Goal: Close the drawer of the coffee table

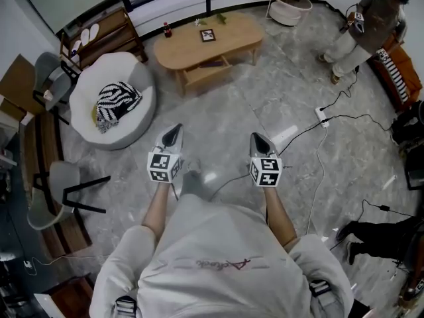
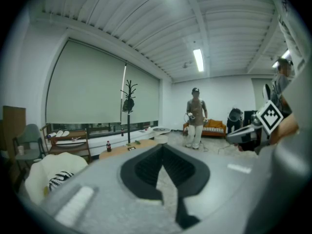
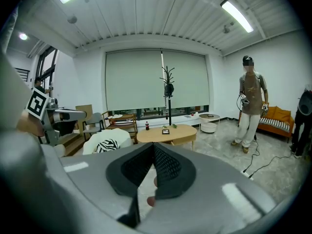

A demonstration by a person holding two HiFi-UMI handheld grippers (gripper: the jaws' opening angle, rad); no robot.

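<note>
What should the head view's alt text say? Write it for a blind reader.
From above: a person in a pale grey sweatshirt holds the left gripper and right gripper, both shut, over a grey stone floor, toward an oval light-wood coffee table whose drawer stands open. A round white armchair sits left of it.

The oval light-wood coffee-table surface (image 1: 240, 40) stands on the grey marbled floor (image 1: 278, 91) and carries a dark bottle with a red cap (image 1: 167, 30), a small dark square frame (image 1: 207, 35) and a small green sprig (image 1: 221, 19).
</note>
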